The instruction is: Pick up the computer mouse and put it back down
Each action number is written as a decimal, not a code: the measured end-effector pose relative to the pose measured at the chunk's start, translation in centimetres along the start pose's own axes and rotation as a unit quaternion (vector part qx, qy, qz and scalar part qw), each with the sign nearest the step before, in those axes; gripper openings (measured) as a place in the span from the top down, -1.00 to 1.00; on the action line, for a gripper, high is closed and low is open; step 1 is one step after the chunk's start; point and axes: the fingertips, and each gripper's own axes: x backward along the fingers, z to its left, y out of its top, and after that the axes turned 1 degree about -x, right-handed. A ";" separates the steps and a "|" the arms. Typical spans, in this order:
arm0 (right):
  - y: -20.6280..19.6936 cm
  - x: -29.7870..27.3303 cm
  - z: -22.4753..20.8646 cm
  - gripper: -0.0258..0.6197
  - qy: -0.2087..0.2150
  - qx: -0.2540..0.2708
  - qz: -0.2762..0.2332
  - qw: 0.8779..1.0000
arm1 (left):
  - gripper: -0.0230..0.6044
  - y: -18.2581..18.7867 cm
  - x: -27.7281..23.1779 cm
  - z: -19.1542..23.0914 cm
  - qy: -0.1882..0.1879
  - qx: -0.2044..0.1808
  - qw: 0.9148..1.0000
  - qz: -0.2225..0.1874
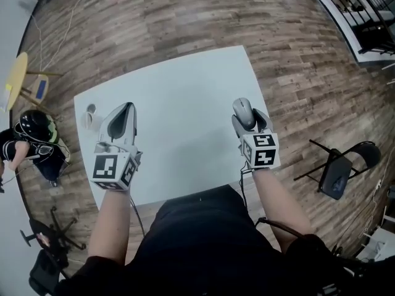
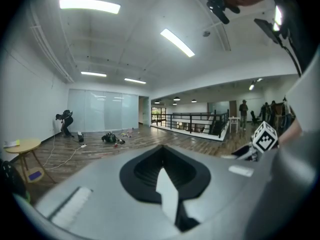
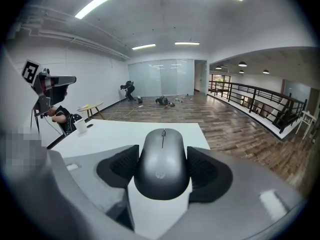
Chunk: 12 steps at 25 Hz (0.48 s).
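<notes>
A grey computer mouse (image 1: 244,111) sits between the black pads of my right gripper (image 1: 250,123), over the right side of the white table (image 1: 185,85). In the right gripper view the mouse (image 3: 162,161) fills the gap and both pads (image 3: 119,166) press its sides, so the right gripper (image 3: 162,174) is shut on it. Whether the mouse touches the tabletop cannot be told. My left gripper (image 1: 125,111) hovers over the table's left part. Its jaws meet at the tips with nothing between them, as the left gripper view shows (image 2: 161,151).
A white cup (image 1: 91,111) stands near the table's left edge, close to the left gripper. A black folding chair (image 1: 345,165) is on the wooden floor at the right. A seated person (image 1: 34,137) and a small yellow round table (image 1: 15,79) are at the left.
</notes>
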 end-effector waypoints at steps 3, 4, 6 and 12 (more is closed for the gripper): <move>-1.0 -0.9 -0.5 -0.01 -0.004 -0.003 0.013 1.000 | 0.91 -1.4 -0.8 0.4 0.006 -0.003 1.000 0.018; -1.5 -1.1 -0.7 -0.01 -0.006 -0.003 0.017 1.000 | 0.91 -2.1 -1.0 0.6 0.010 -0.004 1.000 0.027; -2.6 -1.4 -0.7 -0.01 -0.009 -0.006 0.025 1.000 | 0.91 -3.5 -1.2 1.0 0.015 0.003 0.999 0.040; -4.5 -2.6 -0.2 -0.01 -0.012 -0.009 0.035 0.999 | 0.91 -5.4 -2.2 0.8 0.007 0.021 0.998 0.058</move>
